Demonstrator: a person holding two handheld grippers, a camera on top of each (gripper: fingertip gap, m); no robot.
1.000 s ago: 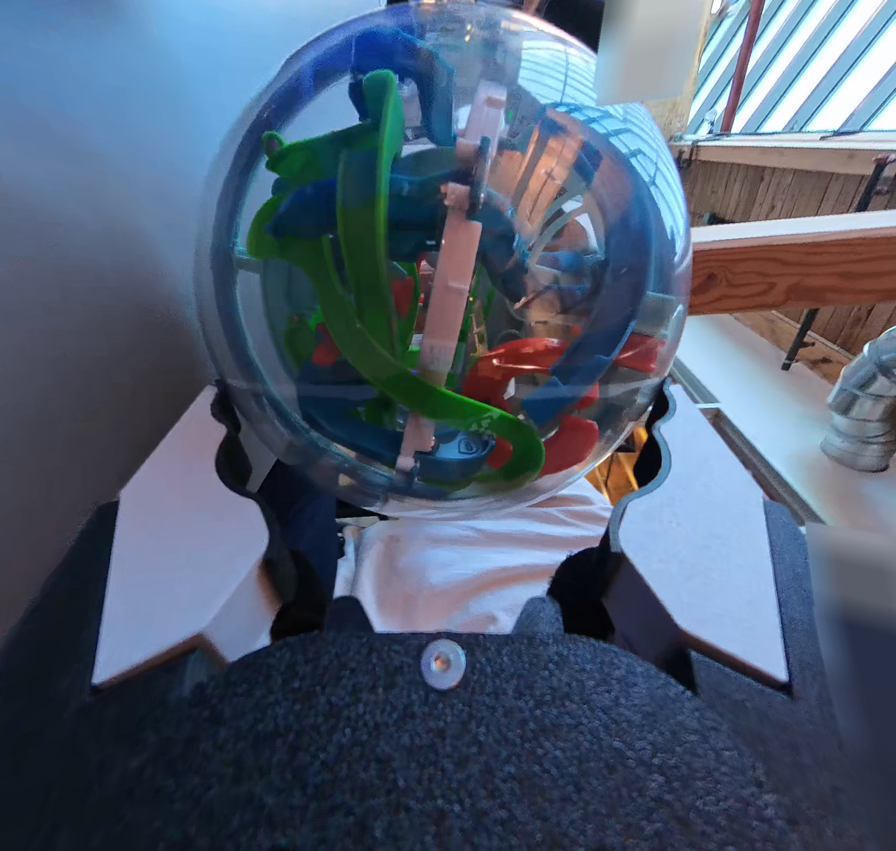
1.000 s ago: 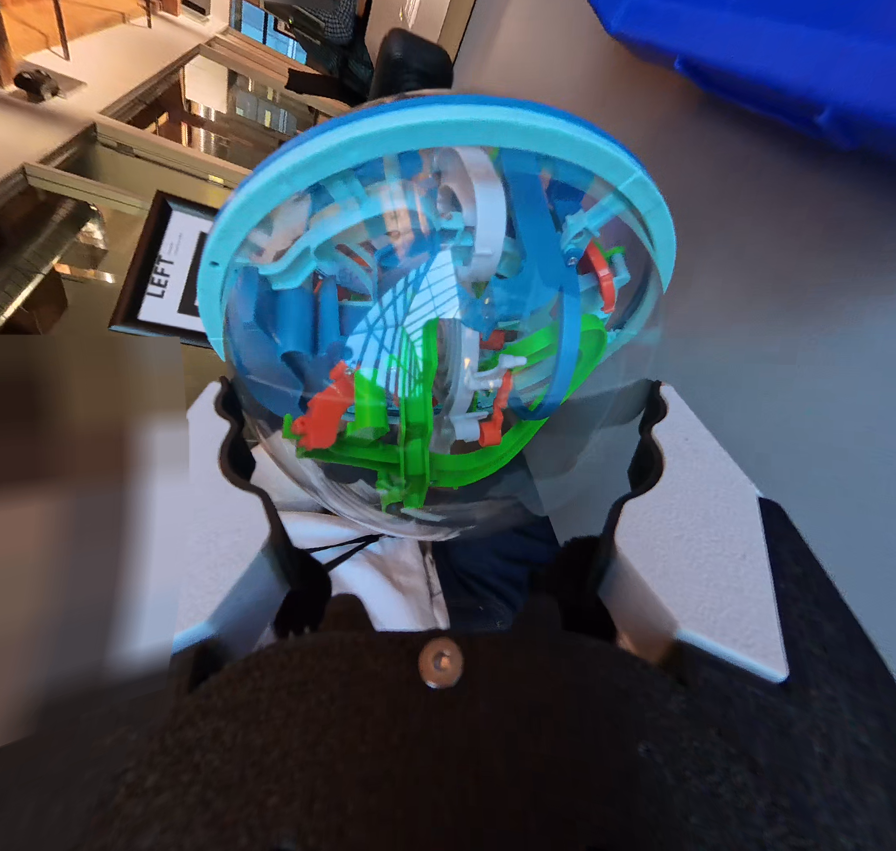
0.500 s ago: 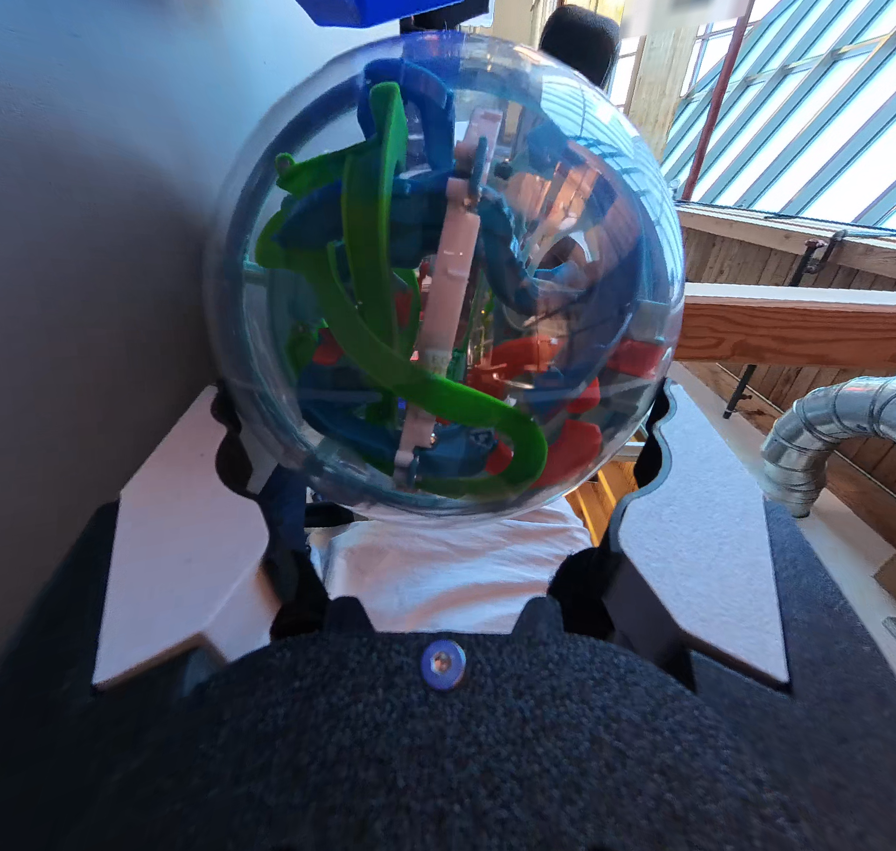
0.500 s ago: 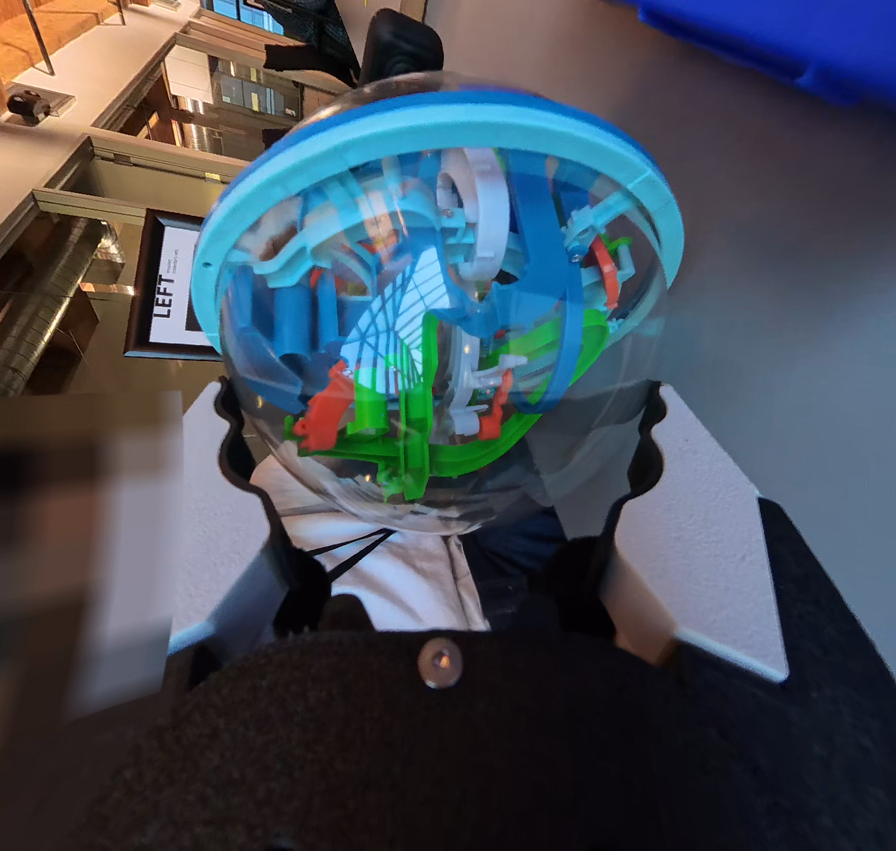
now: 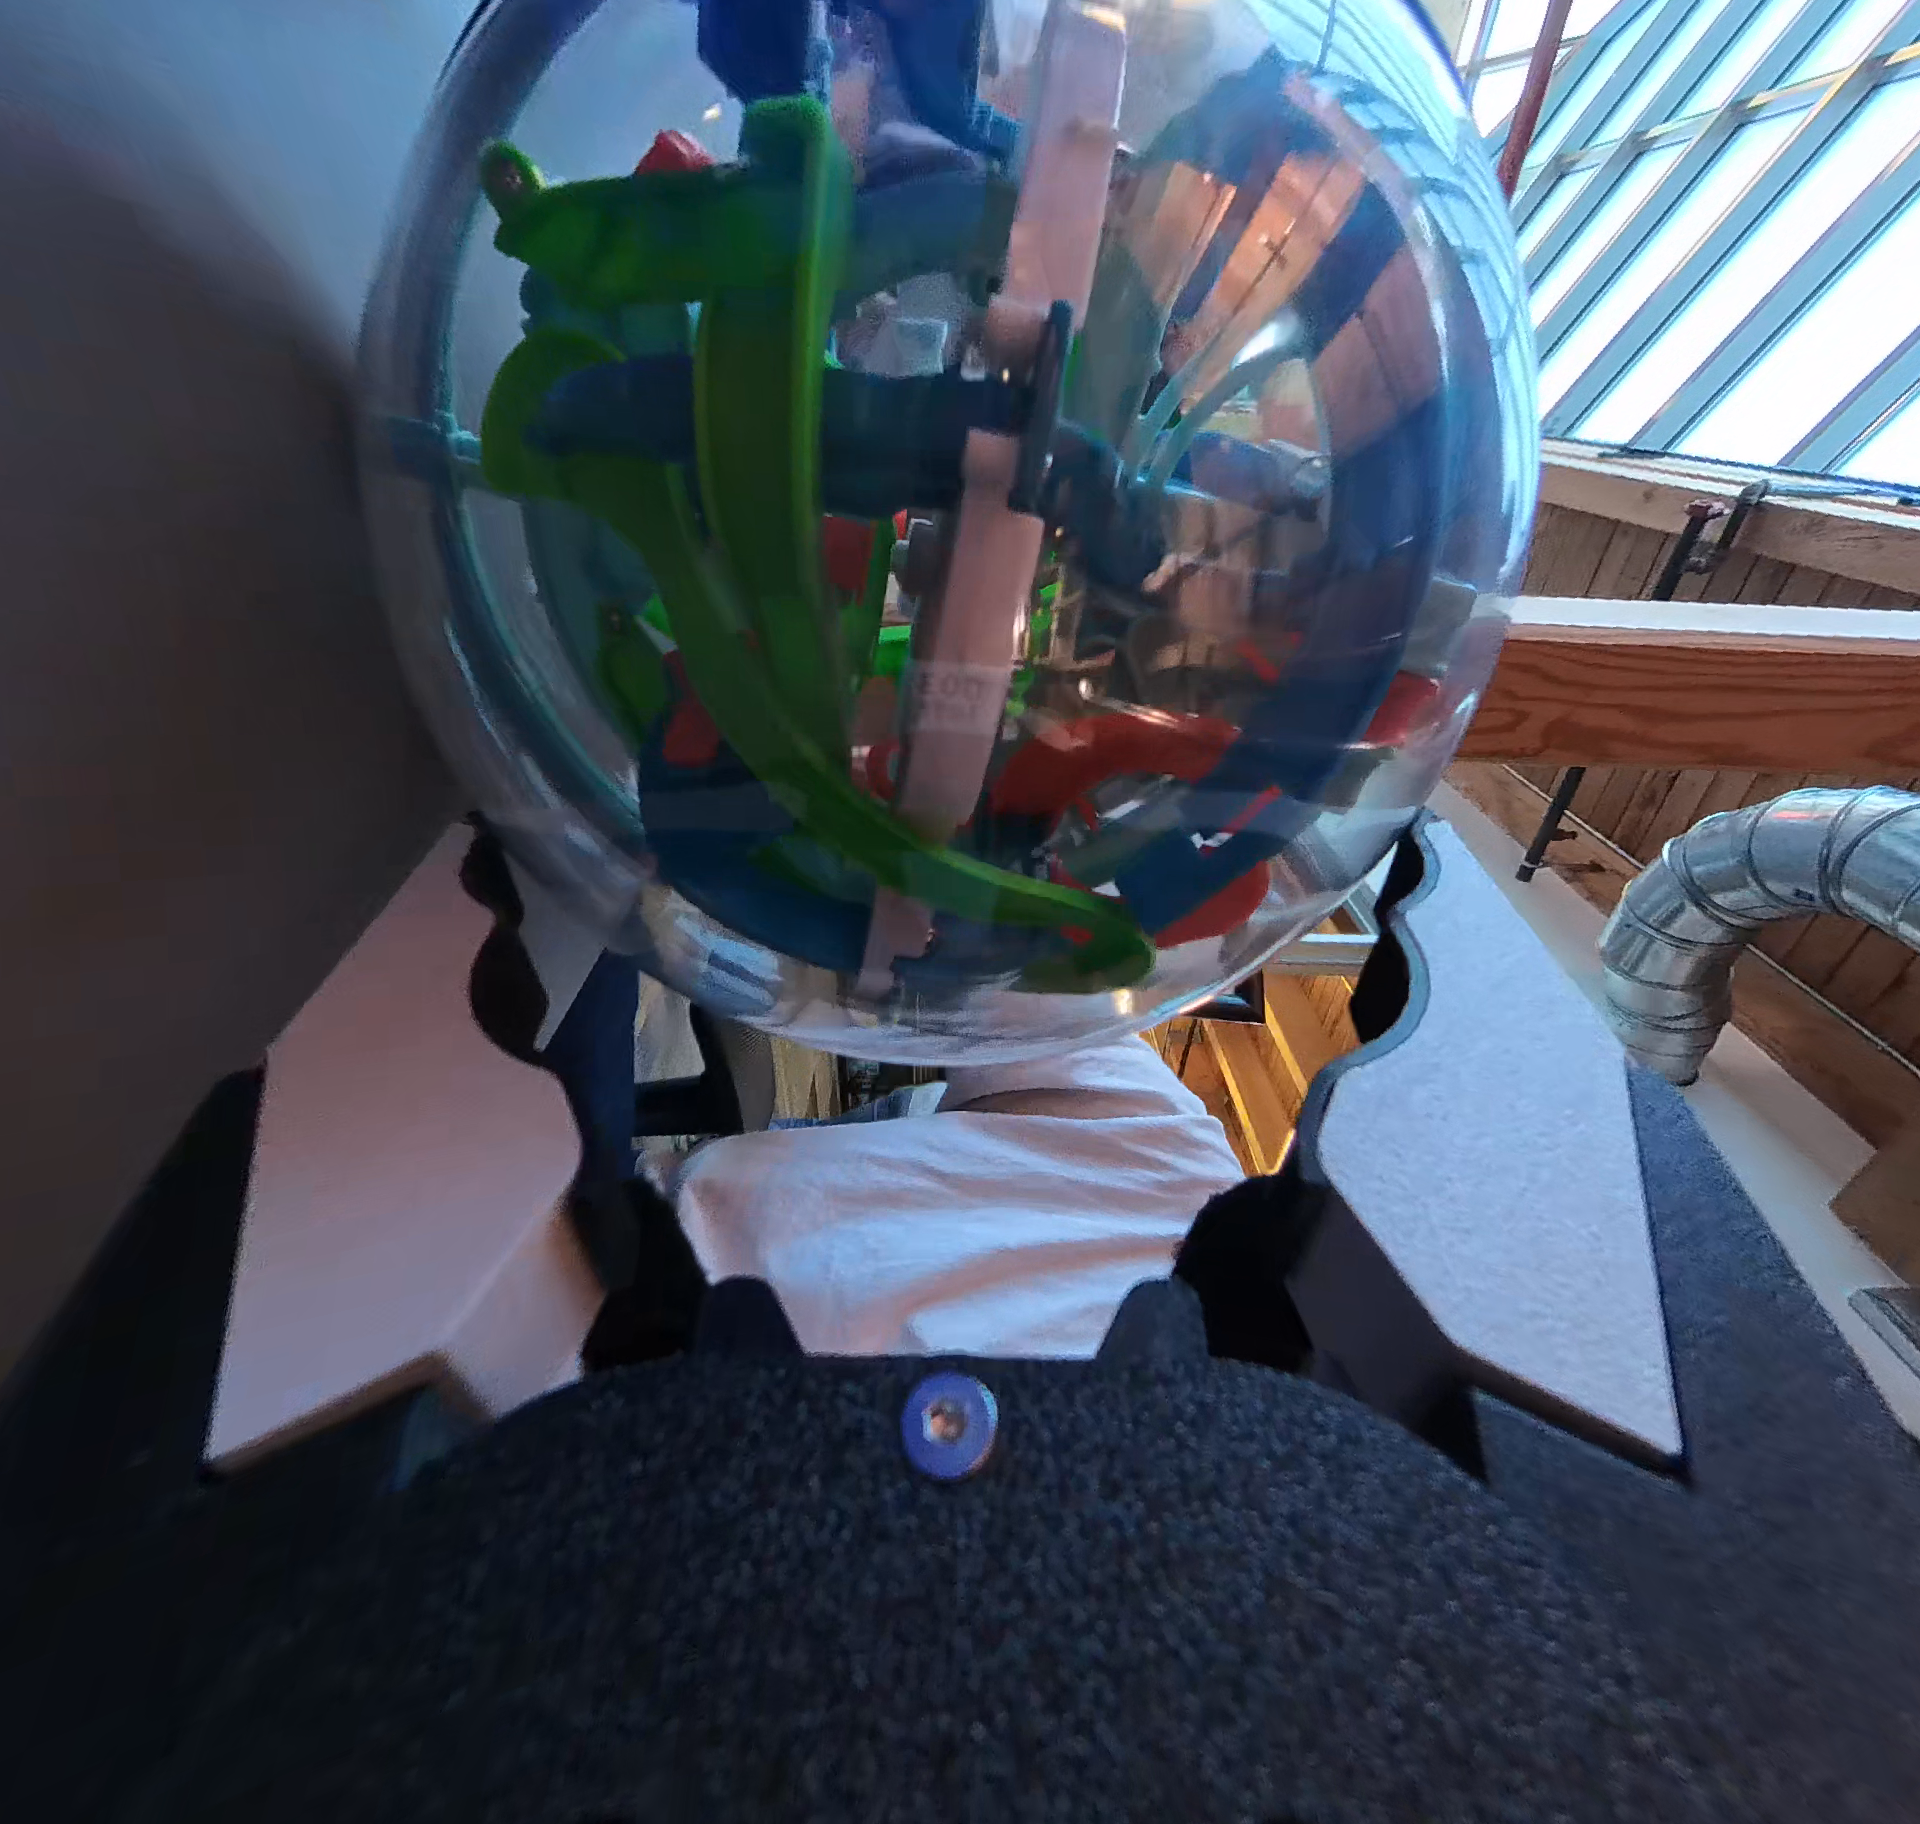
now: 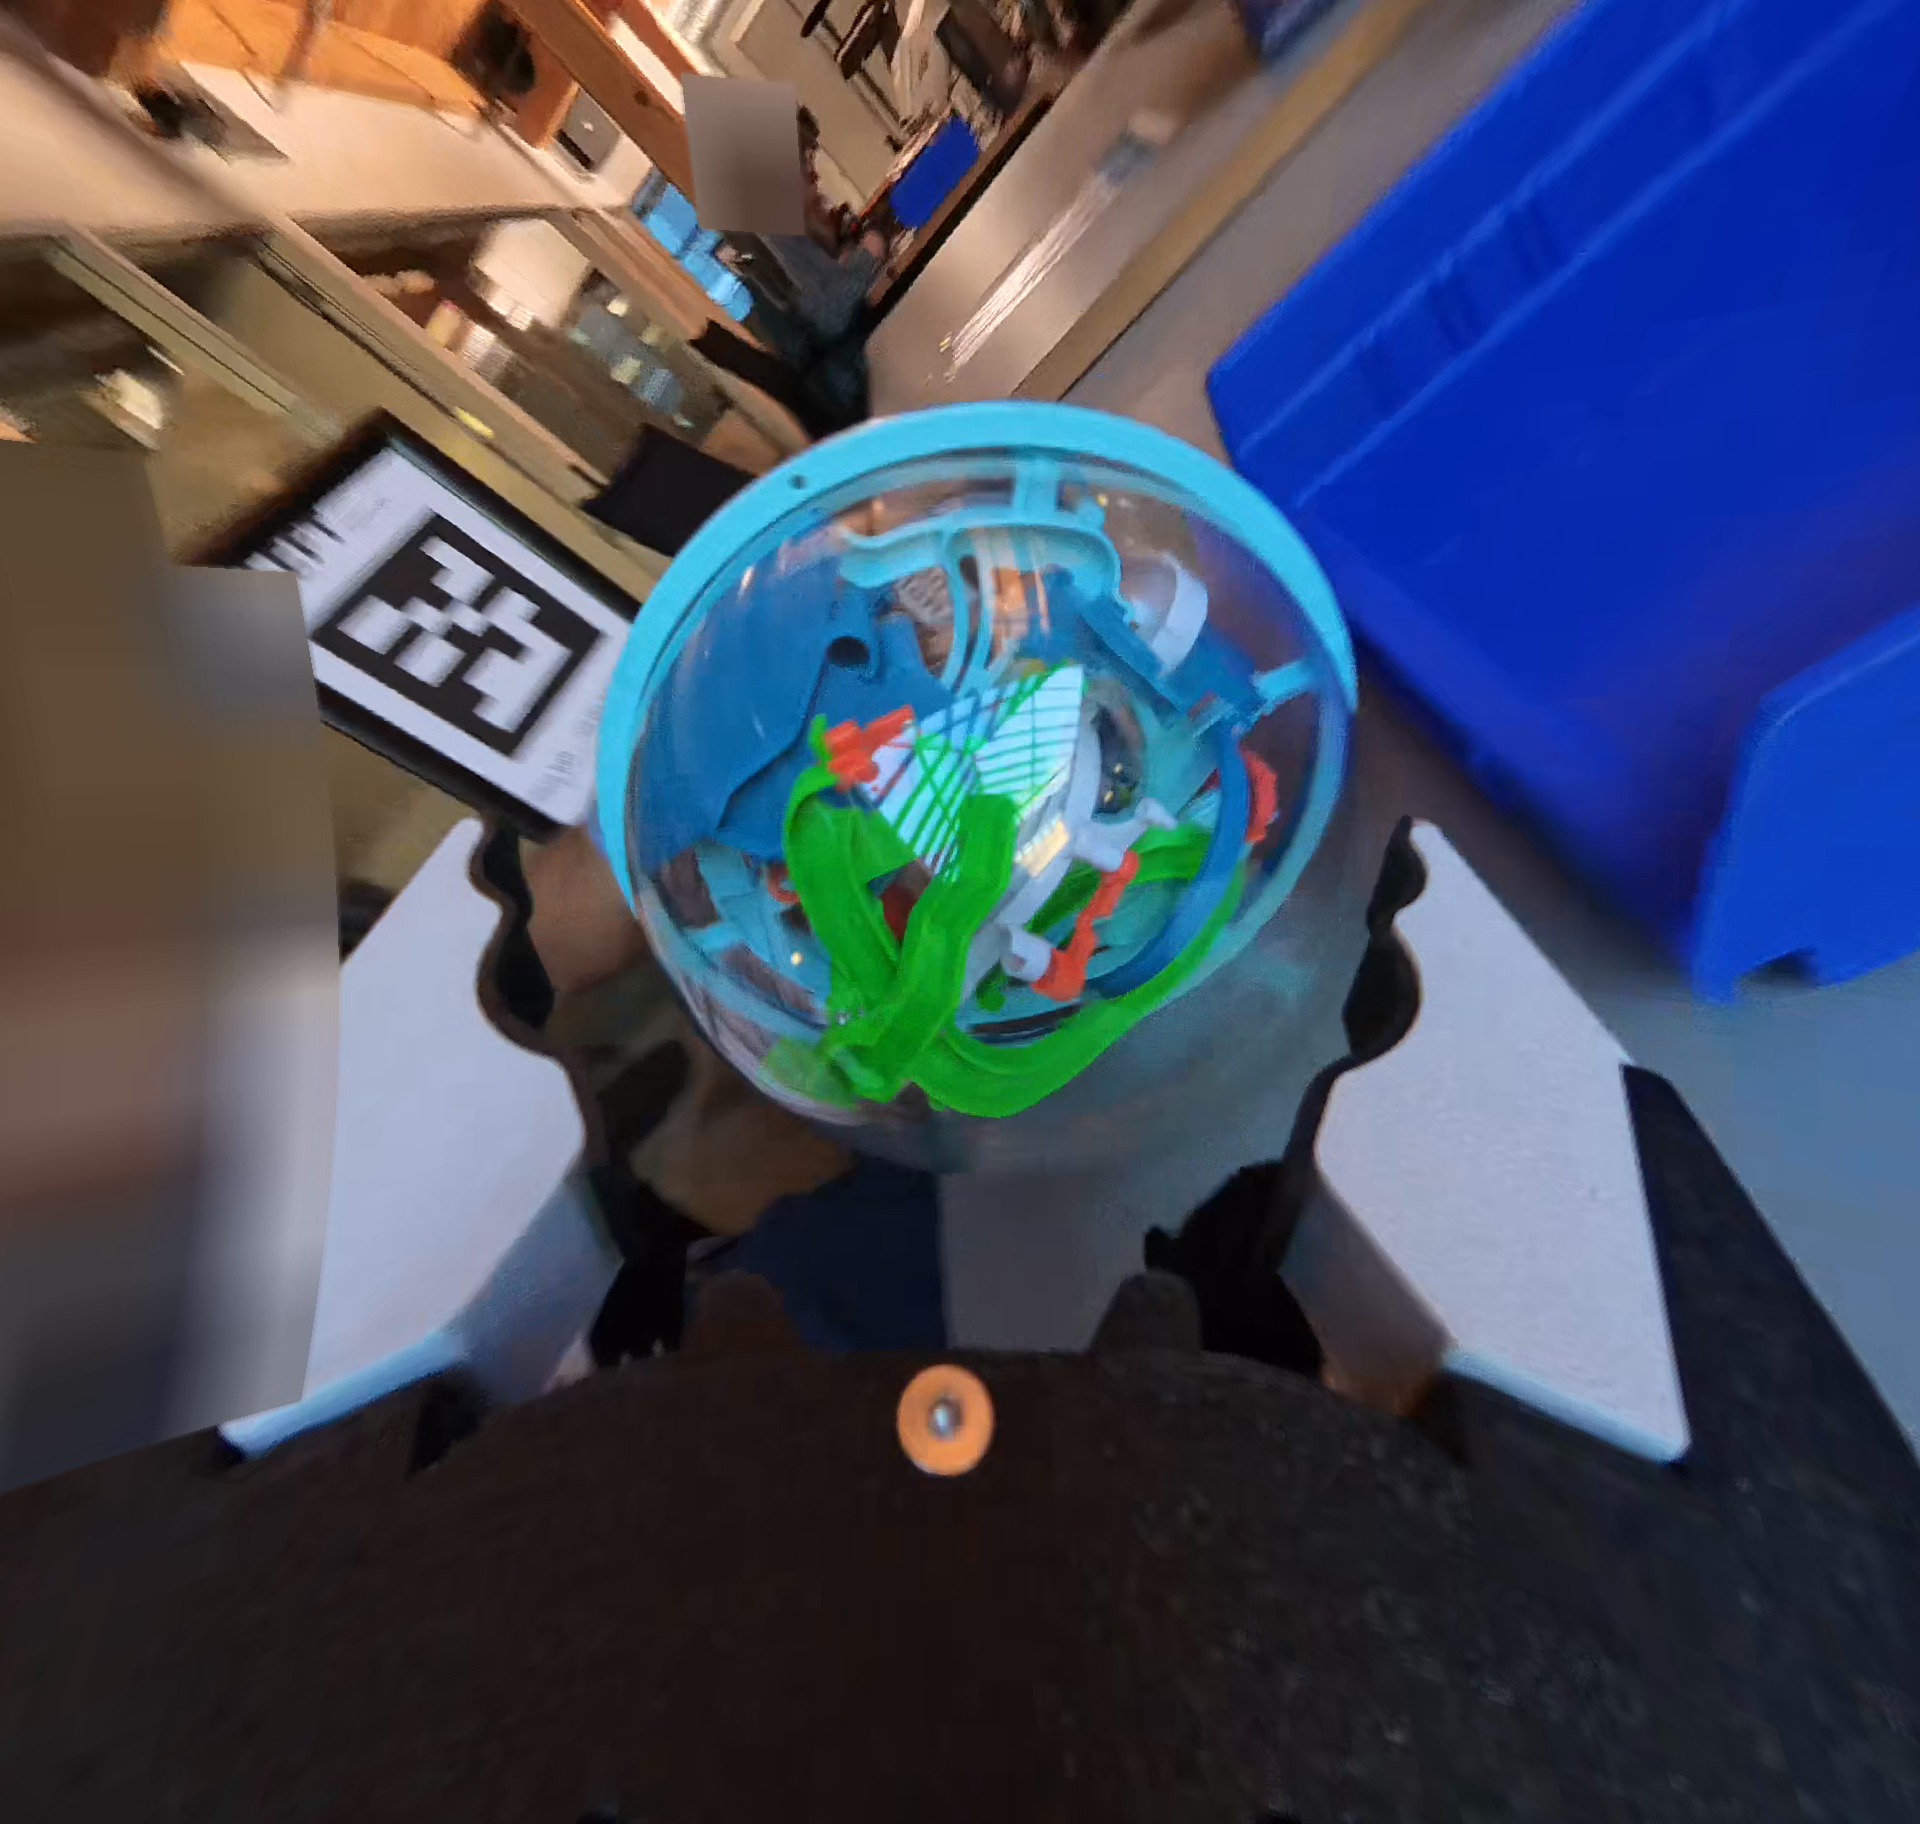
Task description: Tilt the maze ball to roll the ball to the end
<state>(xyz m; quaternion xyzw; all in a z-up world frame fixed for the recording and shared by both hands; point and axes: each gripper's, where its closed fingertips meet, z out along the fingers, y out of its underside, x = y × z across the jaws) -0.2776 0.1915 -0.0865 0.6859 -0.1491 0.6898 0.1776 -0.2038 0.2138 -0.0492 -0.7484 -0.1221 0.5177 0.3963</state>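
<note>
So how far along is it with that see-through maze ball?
Picked up: the maze ball is seated between the left jaws. In hand: tilting it, with the right jaws standing wide, seemingly clear of it. Left: I can't find the little ball among the green, blue and red tracks, so the remaining distance is unknown.

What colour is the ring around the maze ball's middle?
Light blue; the ring shows best in the right wrist view.

I see maze ball (image 5: 945, 486): clear shell, green, blue, red, pale pink tracks | its rim (image 6: 1039, 434): light blue | bins (image 6: 1579, 444): solid blue | marker card (image 6: 457, 631): black-and-white blocks | duct (image 5: 1704, 922): silver | my gripper fingers (image 5: 1496, 1151): white, black-edged
</note>
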